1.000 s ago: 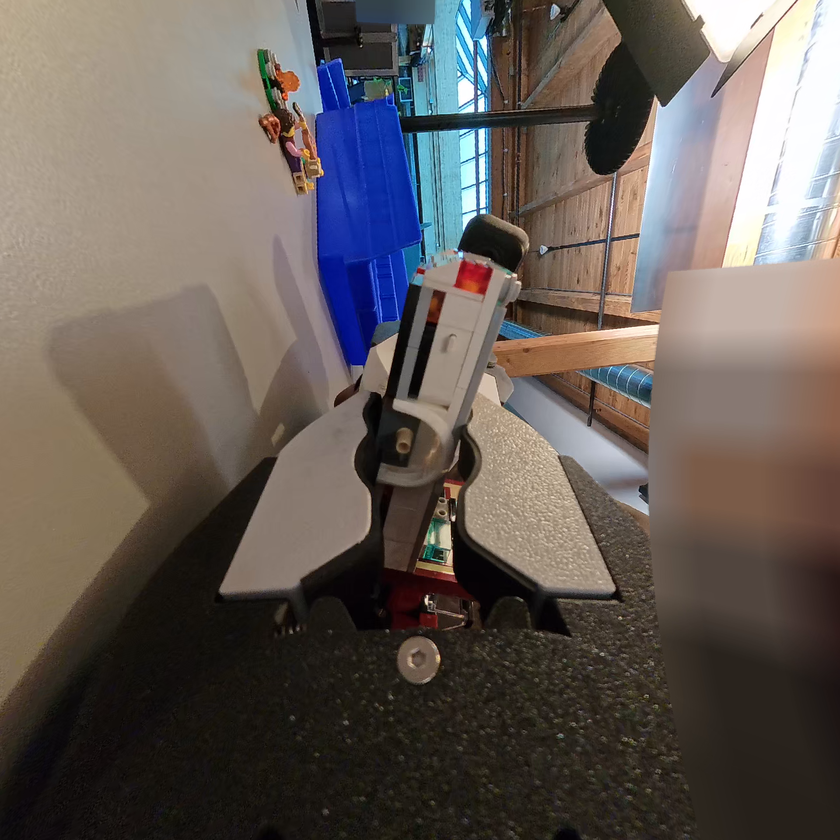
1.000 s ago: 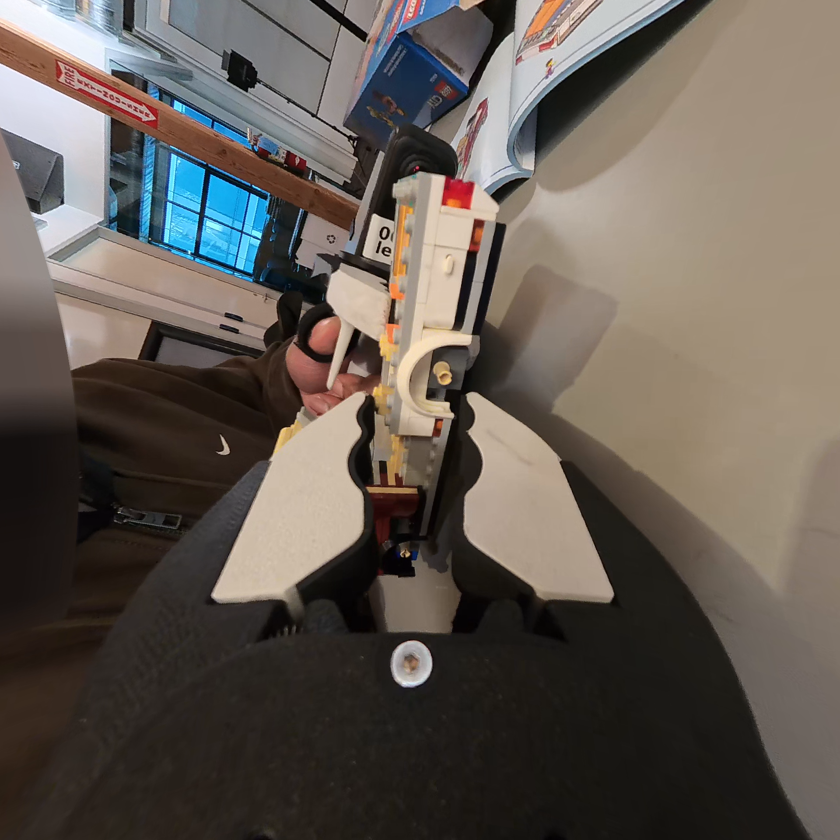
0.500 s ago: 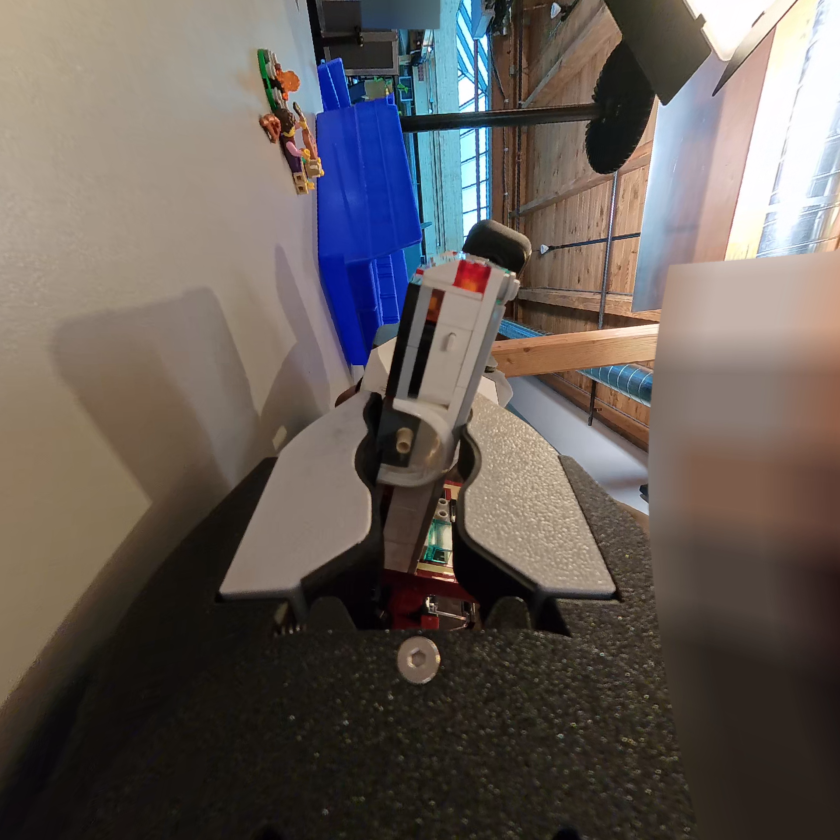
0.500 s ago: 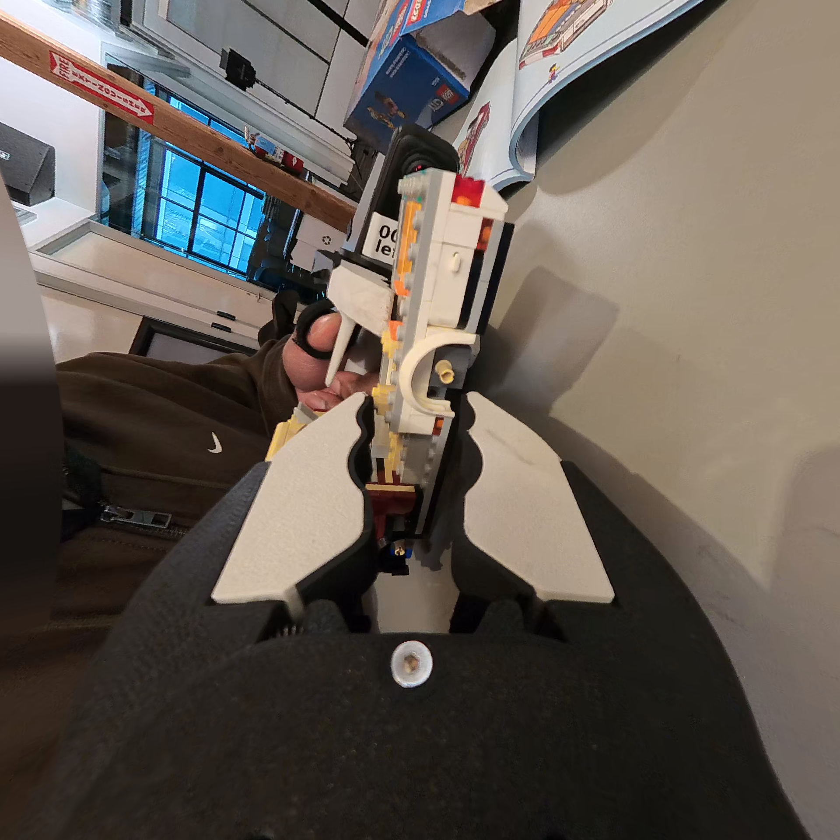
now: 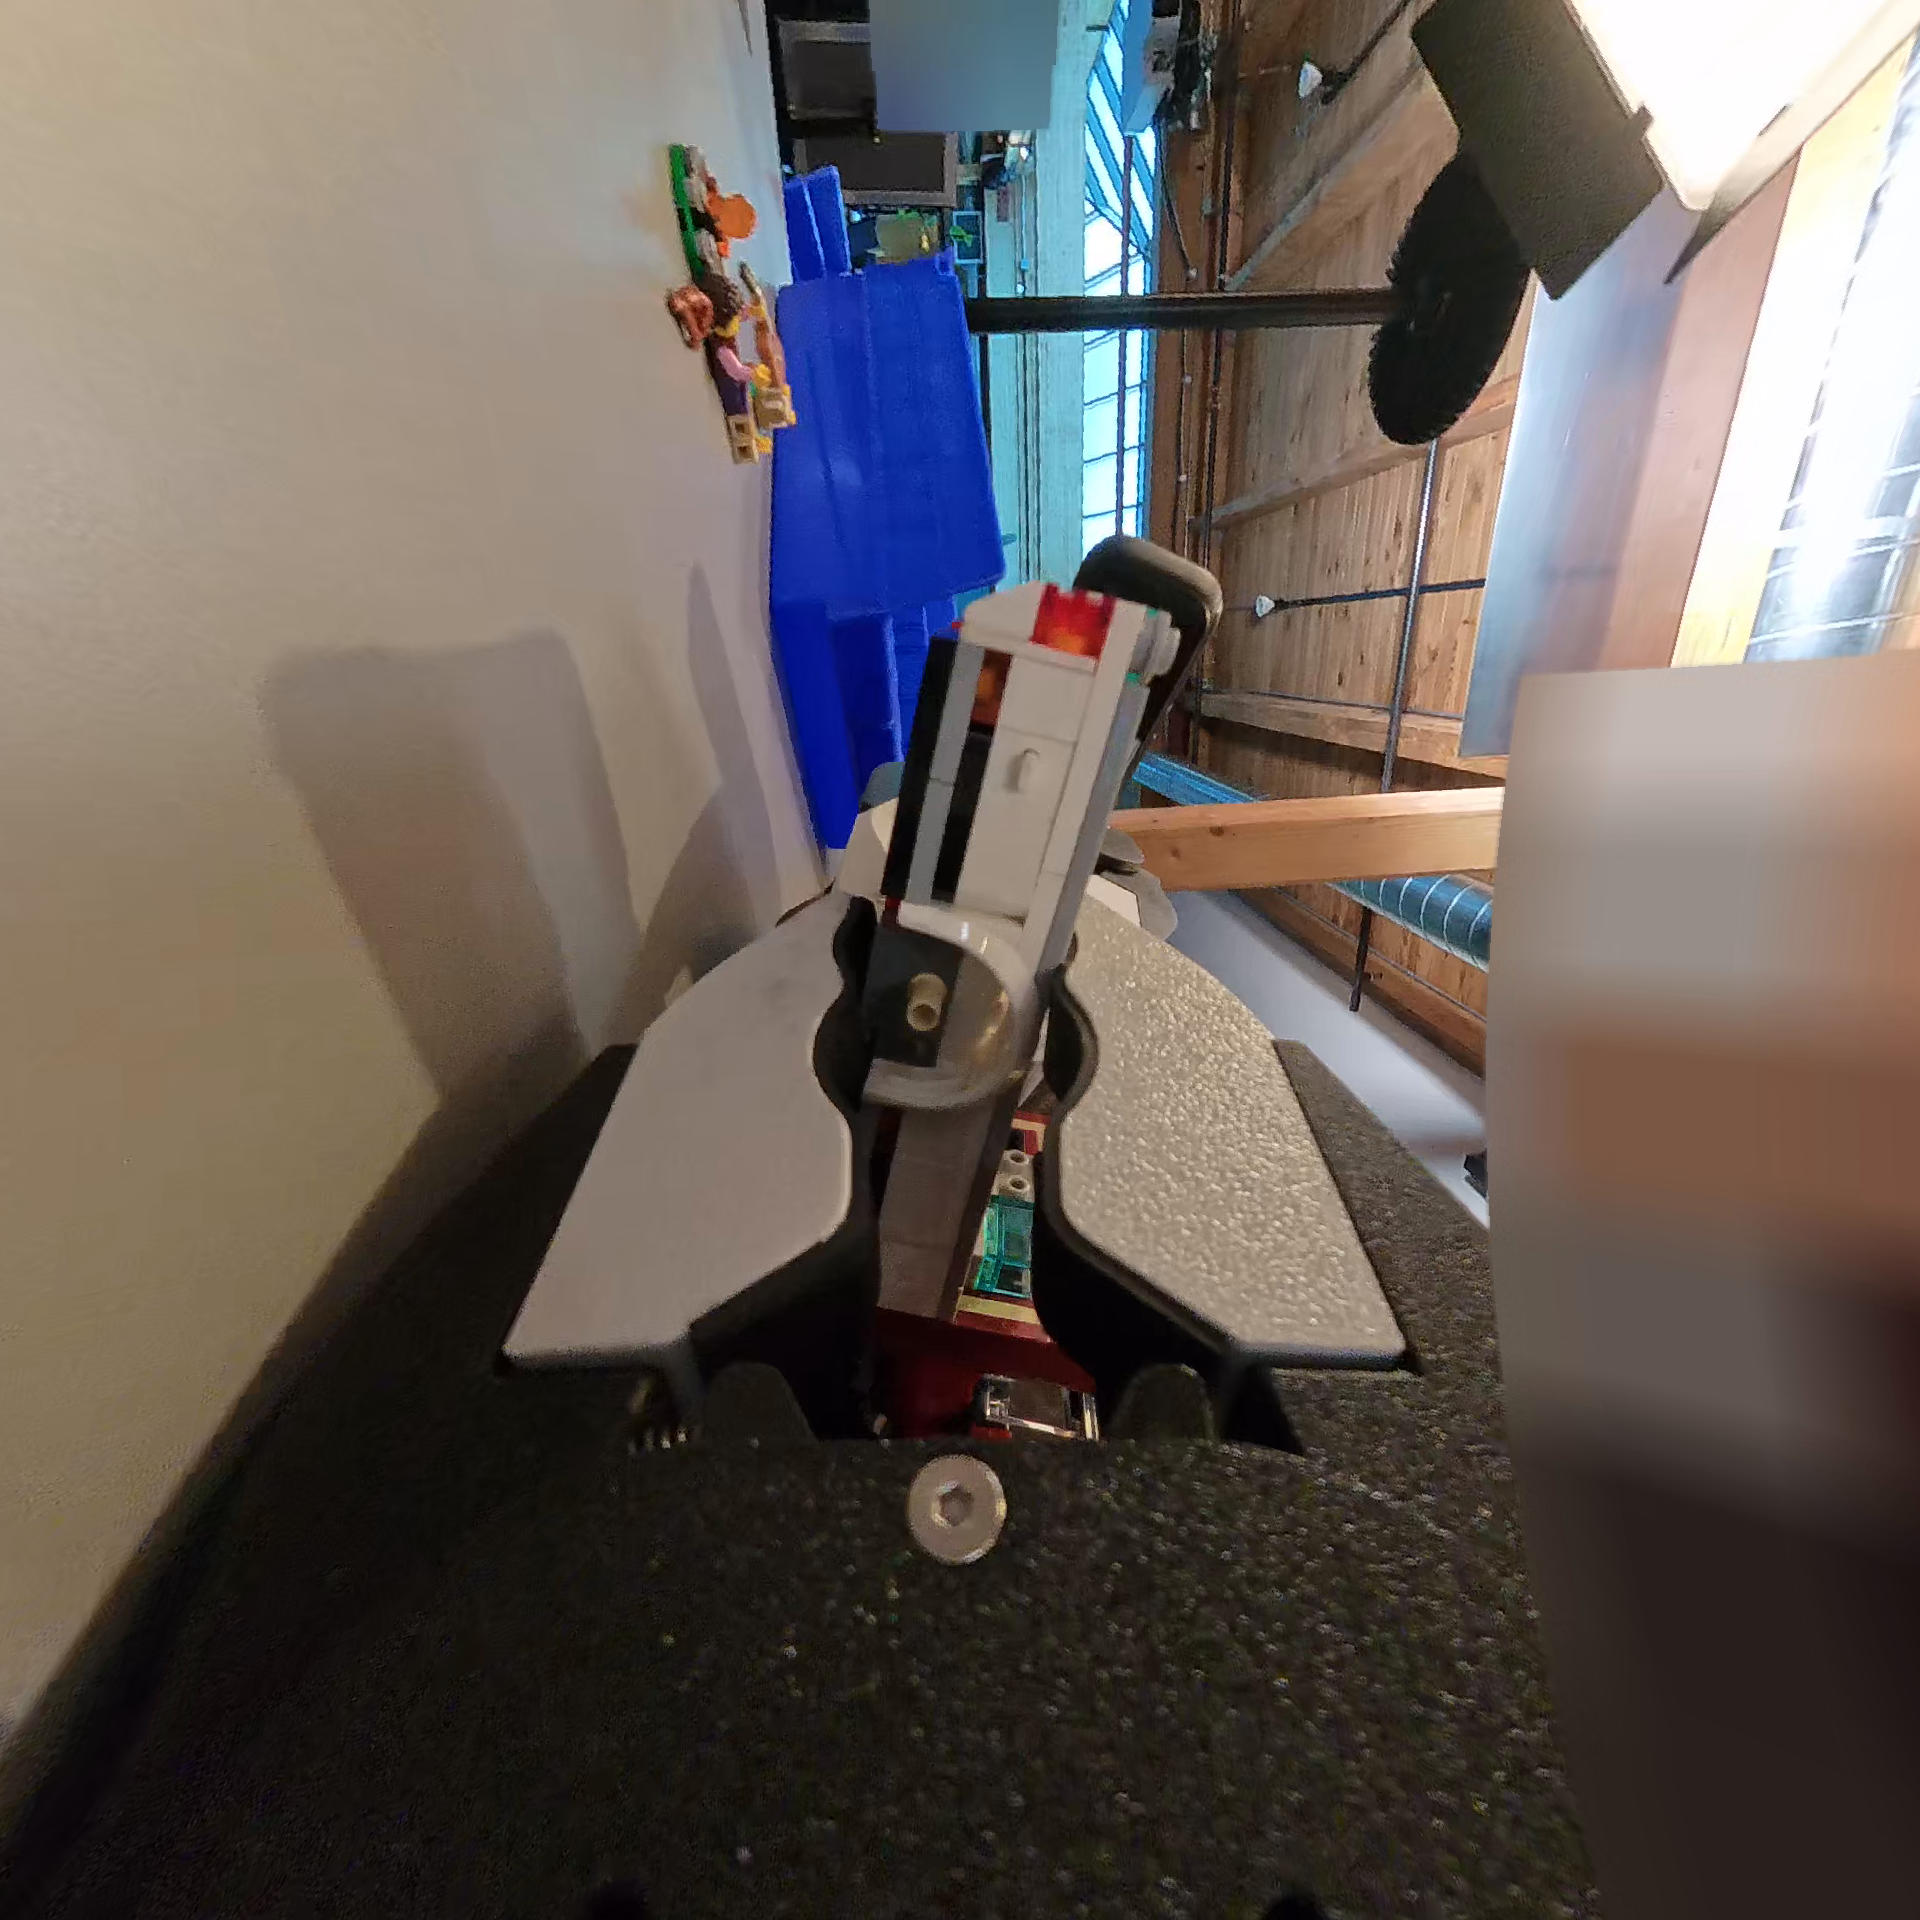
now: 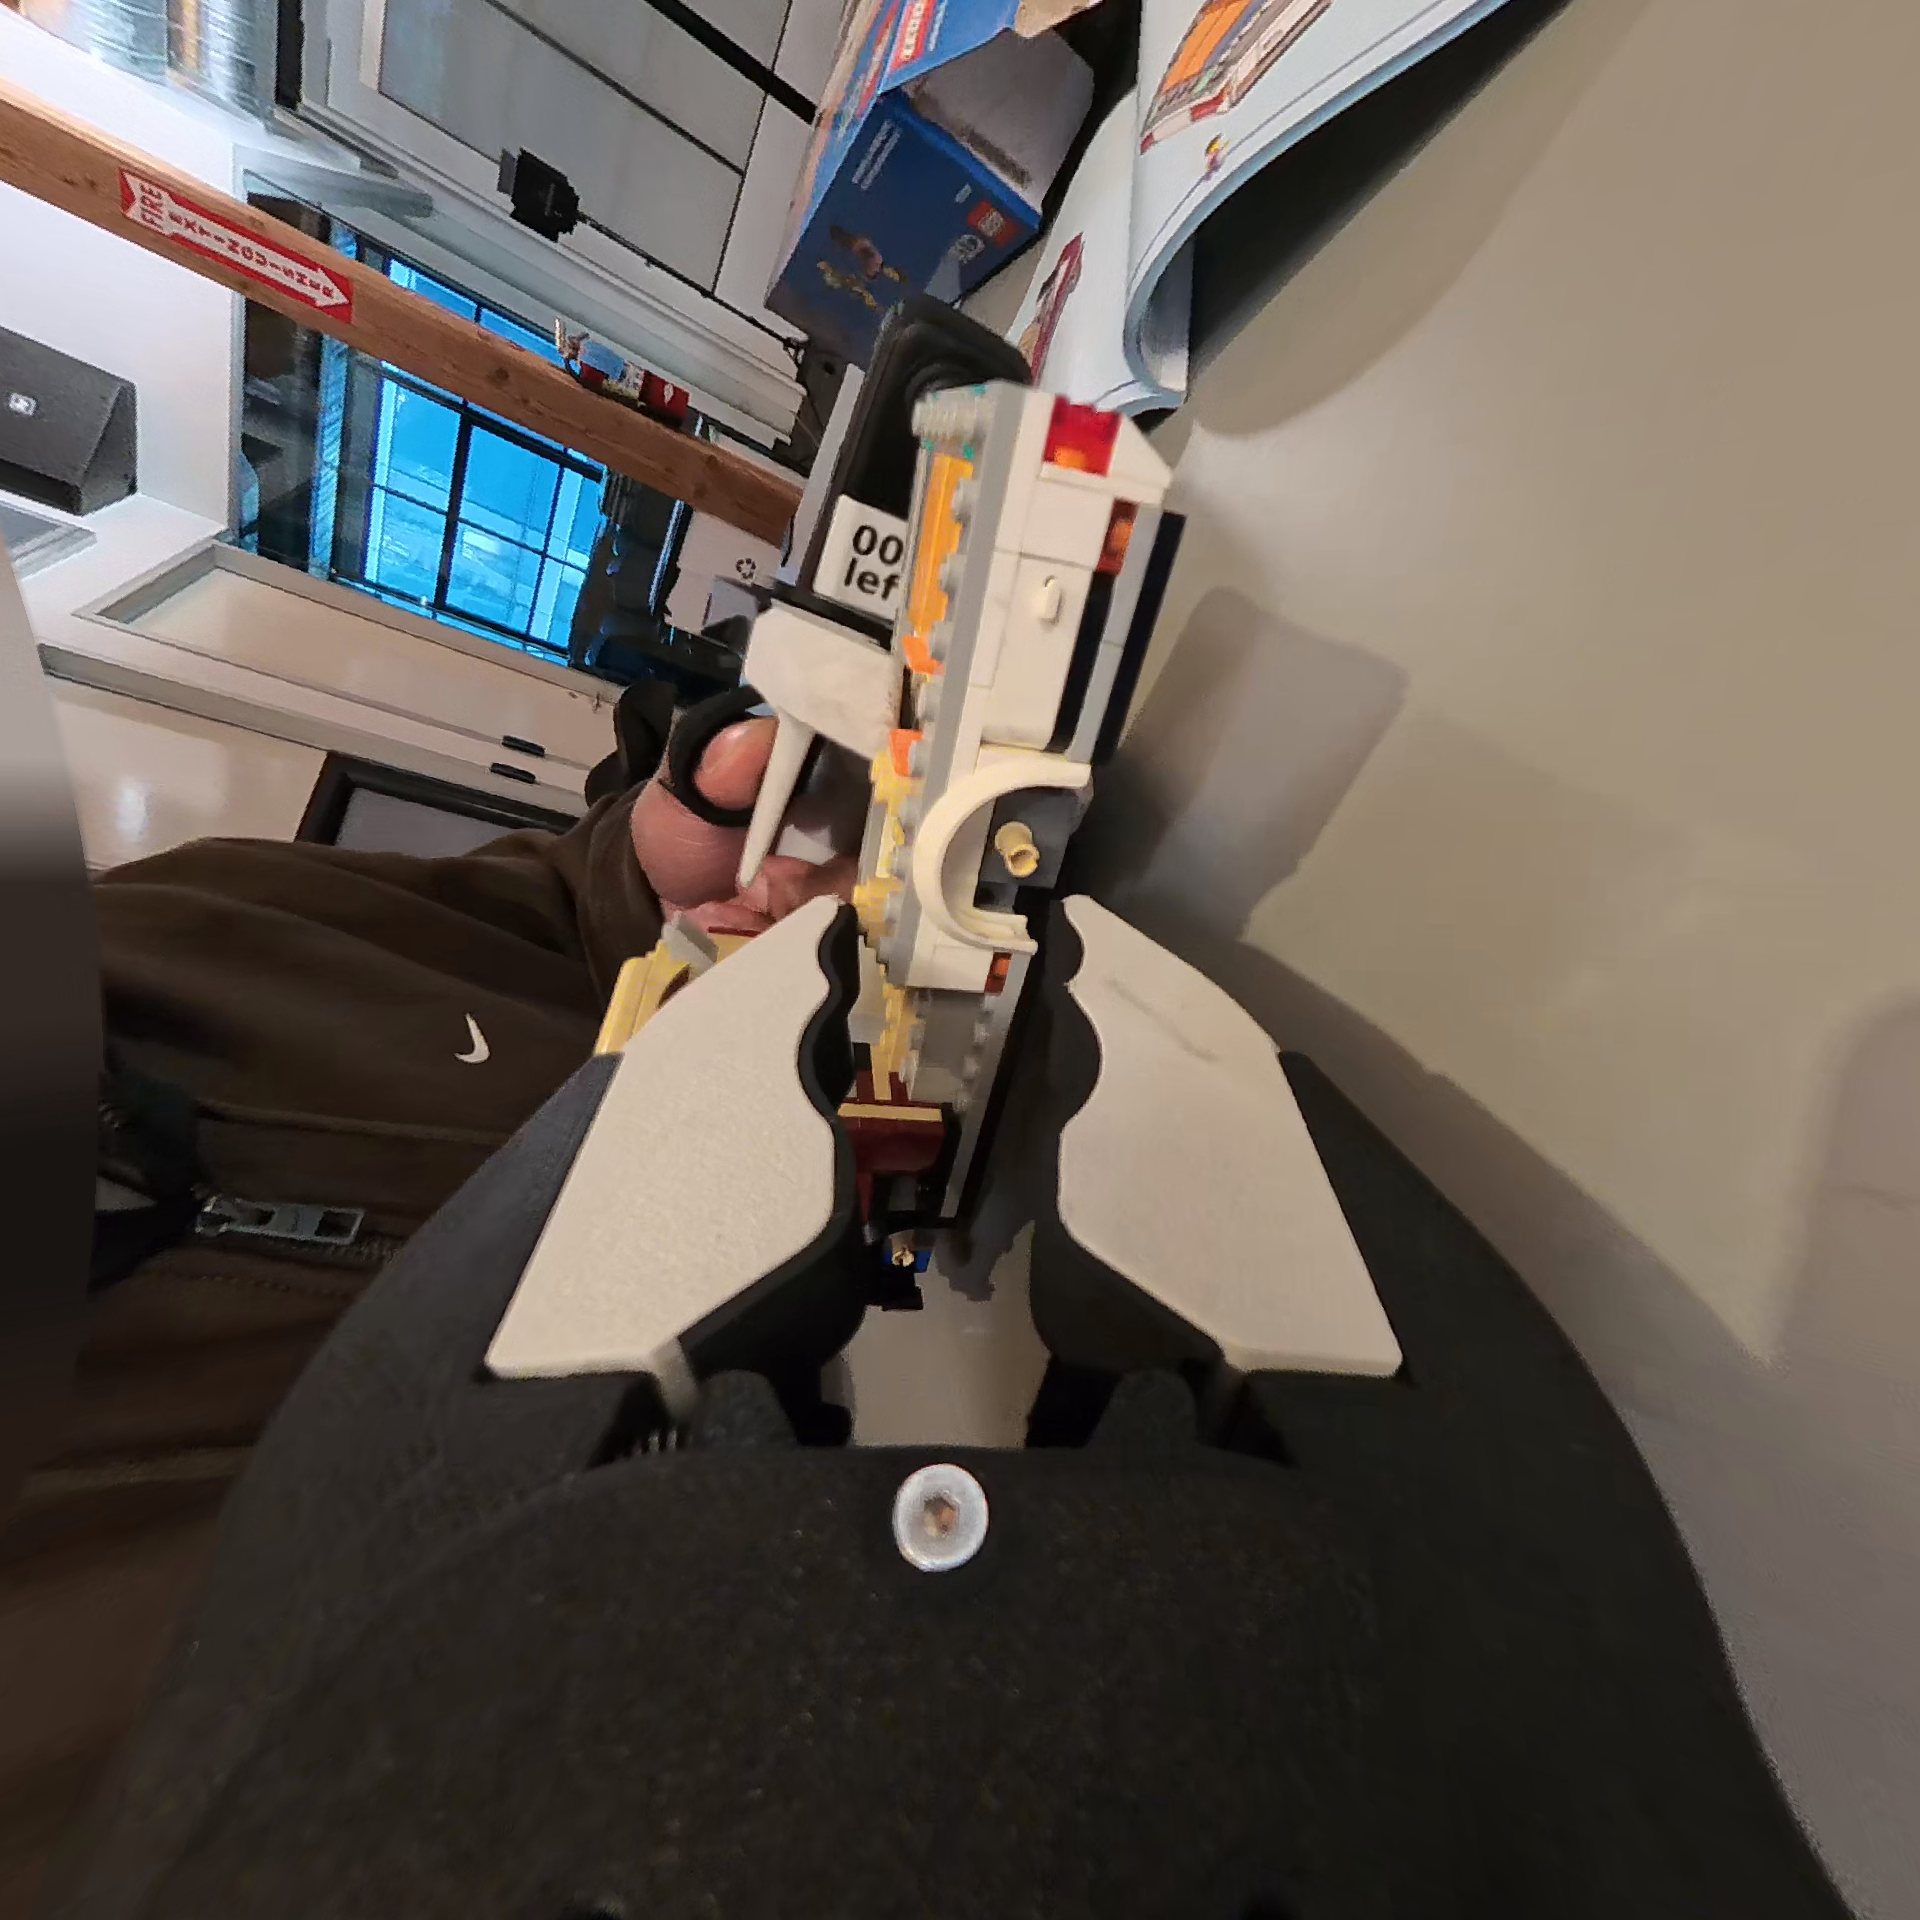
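Left wrist view: the left tongs (image 5: 951, 997) are closed on a brick model (image 5: 1013, 790), a white, grey and black build with a red piece at its far end and a white arch with a tan peg low down. Both pads press its sides; the left finger (image 5: 717, 1122) and the right finger (image 5: 1195, 1153) flank it, and dark red and teal parts of the model sit deeper between them. The model sticks out forward, held off the pale worktop (image 5: 312, 520). Farther along the worktop lie small figures (image 5: 727, 312) beside blue bins (image 5: 883, 436). A wooden beam (image 5: 1299, 831) crosses behind the model.

Right wrist view: the right tongs (image 6: 951, 925) grip the same model (image 6: 1023, 665) from the opposite end, with yellow and orange studs showing along its left edge. The left pad bears on the studded side and the right pad on the dark side. Beyond it, a hand (image 6: 707, 821) works the other gripper, whose white tips meet the model's far part. A brown sleeve (image 6: 364, 987) runs to the left. On the worktop (image 6: 1558, 623) behind lie an open booklet (image 6: 1195, 156) and a blue box (image 6: 914, 187).
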`<state>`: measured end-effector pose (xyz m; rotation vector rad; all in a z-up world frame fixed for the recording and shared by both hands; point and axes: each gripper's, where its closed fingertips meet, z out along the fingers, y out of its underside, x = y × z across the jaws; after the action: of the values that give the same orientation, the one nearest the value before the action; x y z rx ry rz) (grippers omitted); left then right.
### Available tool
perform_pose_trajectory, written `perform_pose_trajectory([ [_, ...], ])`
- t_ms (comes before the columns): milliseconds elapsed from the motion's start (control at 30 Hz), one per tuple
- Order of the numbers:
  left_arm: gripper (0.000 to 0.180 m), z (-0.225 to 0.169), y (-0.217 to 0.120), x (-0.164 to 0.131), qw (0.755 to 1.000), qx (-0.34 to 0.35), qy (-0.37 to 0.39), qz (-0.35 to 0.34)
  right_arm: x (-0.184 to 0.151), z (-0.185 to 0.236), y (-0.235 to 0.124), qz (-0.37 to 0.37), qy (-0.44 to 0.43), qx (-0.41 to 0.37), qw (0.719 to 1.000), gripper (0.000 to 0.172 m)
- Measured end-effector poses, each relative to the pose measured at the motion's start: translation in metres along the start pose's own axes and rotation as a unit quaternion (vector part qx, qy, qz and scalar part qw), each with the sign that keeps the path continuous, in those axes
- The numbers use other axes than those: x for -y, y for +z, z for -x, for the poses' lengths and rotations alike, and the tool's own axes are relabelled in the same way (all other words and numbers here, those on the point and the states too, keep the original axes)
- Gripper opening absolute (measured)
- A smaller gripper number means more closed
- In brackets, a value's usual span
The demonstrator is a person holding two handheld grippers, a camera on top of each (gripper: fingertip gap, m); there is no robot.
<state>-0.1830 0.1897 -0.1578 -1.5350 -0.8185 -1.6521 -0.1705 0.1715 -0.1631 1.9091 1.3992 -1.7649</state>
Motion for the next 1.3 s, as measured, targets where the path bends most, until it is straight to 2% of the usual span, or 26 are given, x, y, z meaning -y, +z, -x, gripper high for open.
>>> perform_pose_trajectory([
  [67, 0.031, 0.005, 0.001, 0.002, 1.000, 0.016, -0.008, -0.008, 0.000, -0.005, -0.001, -0.002, 0.010, -0.007, 1.000, 0.036],
  [100, 0.031, 0.008, 0.001, 0.004, 1.000, 0.026, -0.009, -0.014, -0.001, -0.007, -0.003, -0.002, 0.010, -0.008, 1.000, 0.045],
  [167, 0.031, 0.011, 0.002, 0.006, 0.999, 0.037, -0.010, -0.019, -0.002, -0.009, -0.011, -0.001, -0.005, -0.013, 1.000, 0.050],
  [333, 0.031, 0.020, 0.008, 0.009, 0.997, 0.080, 0.007, -0.005, -0.003, -0.018, -0.038, -0.008, -0.080, -0.065, 0.995, 0.047],
  [433, 0.031, 0.023, 0.017, 0.011, 0.995, 0.099, 0.006, 0.004, -0.007, -0.027, -0.052, -0.001, -0.151, -0.118, 0.981, 0.044],
  [633, 0.031, 0.025, 0.047, 0.007, 0.991, 0.118, 0.006, 0.067, -0.011, -0.046, -0.074, 0.019, -0.250, -0.201, 0.947, 0.042],
  [800, 0.032, 0.037, 0.075, 0.005, 0.982, 0.141, 0.008, 0.122, -0.007, -0.060, -0.095, 0.003, -0.275, -0.240, 0.931, 0.039],
  [900, 0.034, 0.041, 0.087, 0.005, 0.971, 0.168, 0.046, 0.161, -0.005, -0.065, -0.103, -0.006, -0.274, -0.251, 0.929, 0.038],
  [1000, 0.040, 0.046, 0.090, 0.007, 0.945, 0.219, 0.124, 0.210, -0.005, -0.064, -0.106, -0.015, -0.277, -0.252, 0.927, 0.037],
  [1100, 0.047, 0.047, 0.091, 0.012, 0.924, 0.252, 0.173, 0.230, -0.007, -0.064, -0.105, -0.010, -0.291, -0.260, 0.920, 0.037],
  [1300, 0.062, 0.043, 0.090, 0.022, 0.911, 0.263, 0.224, 0.226, -0.007, -0.065, -0.106, -0.009, -0.284, -0.258, 0.923, 0.037],
])
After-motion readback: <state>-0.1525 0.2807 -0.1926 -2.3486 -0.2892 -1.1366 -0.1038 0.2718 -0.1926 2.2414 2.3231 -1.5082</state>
